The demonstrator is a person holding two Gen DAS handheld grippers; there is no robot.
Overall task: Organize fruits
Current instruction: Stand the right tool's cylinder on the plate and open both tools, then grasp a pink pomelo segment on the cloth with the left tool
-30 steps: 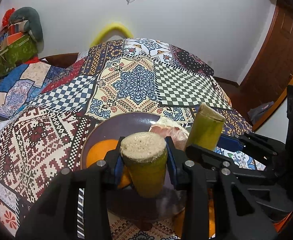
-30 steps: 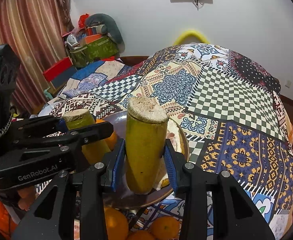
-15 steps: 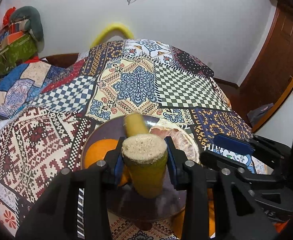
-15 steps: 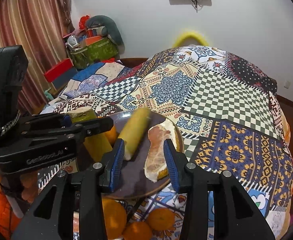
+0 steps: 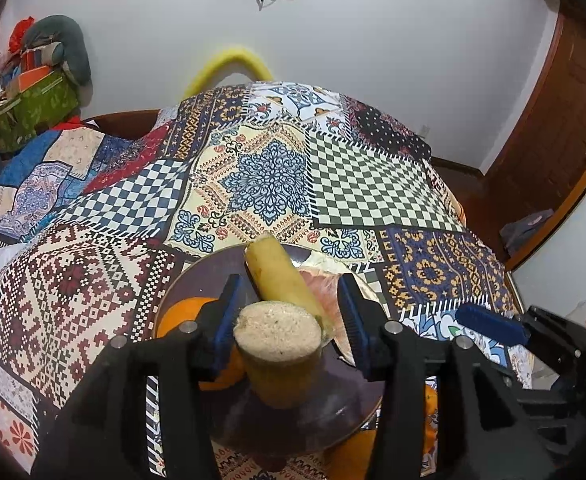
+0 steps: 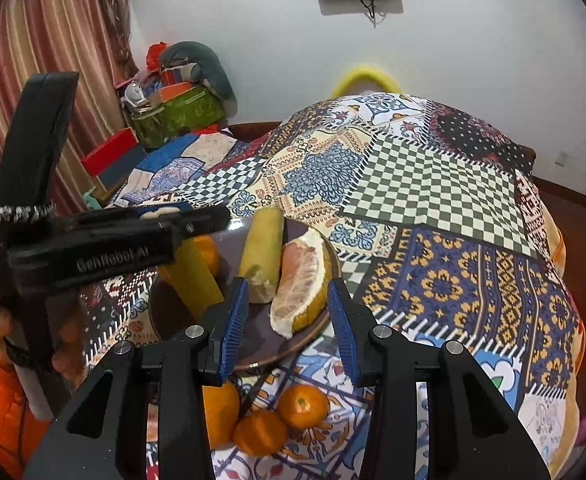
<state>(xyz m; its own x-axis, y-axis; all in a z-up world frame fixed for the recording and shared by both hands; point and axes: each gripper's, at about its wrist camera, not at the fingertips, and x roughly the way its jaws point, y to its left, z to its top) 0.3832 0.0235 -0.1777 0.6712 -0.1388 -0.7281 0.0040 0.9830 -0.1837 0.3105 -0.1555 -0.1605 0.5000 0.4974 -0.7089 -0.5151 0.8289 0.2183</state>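
Where cut, pale fibrous cane piece (image 5: pixel 277 334), yellow-green skin.

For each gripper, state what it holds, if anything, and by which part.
The left gripper has opened around the upright sugarcane piece near its cut top and may no longer grip it. The right gripper is open and holds nothing.
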